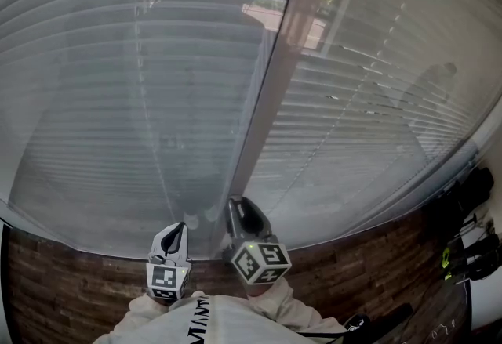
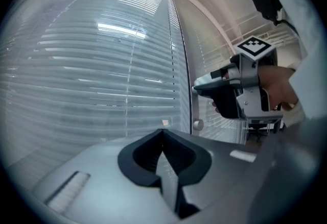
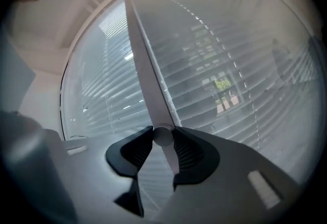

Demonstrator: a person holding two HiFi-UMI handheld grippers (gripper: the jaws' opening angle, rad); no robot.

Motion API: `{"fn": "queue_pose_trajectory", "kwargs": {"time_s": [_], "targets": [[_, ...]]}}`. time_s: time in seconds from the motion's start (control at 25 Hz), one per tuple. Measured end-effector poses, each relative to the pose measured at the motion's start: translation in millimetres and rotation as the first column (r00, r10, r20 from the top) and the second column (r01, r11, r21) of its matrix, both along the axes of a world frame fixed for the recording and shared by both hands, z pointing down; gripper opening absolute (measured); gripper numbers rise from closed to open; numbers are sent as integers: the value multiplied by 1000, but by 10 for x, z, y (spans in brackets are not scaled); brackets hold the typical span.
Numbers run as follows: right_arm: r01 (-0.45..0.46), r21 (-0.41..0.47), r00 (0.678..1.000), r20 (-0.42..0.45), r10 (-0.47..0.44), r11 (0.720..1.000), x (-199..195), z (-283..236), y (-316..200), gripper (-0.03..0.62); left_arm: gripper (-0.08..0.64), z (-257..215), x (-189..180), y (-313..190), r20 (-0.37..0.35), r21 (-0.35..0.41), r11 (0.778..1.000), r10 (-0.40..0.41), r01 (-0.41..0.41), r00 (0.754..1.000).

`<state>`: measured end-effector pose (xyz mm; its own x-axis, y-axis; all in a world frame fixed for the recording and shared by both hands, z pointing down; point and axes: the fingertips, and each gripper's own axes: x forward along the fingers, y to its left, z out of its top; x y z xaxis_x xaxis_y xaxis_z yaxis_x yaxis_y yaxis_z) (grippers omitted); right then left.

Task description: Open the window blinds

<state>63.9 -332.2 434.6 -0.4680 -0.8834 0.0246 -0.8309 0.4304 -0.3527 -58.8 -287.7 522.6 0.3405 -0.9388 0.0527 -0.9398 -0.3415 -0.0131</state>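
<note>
Clamping the wand's (image 3: 148, 80) lower end before the blinds (image 1: 102, 99), the right gripper (image 3: 163, 136) hid it from above. The left gripper (image 2: 163, 133) was closed, empty. Blind tops ran off-frame; brown floor (image 1: 353, 272) lay below.

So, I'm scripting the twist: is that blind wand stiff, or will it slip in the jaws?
Likely stiff: the wand runs straight up from the right gripper. Its smooth surface could slip when twisted. Probably light, being thin.

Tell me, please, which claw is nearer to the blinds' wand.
Right. The right claw is closed on the wand; the left claw is shut on nothing, off to the wand's left and clear of it.
</note>
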Motion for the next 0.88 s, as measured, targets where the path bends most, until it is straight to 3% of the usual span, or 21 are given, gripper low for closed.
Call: {"fn": "queue_pose_trajectory", "kwargs": {"time_s": [0.44,0.64,0.88], "targets": [[-9,-84,978,209,26,996,36,23,-6,114,0,21,-11,76,2,-10,1000,4,-4,1000],[27,-88,983,185,-11,996,-60,46,2,127,0,24,-100,140,4,-16,1000,-9,9,1000],[79,-86,987,143,-66,993,-530,-20,75,144,0,-60,-480,206,5,-26,999,-26,26,1000]]}}
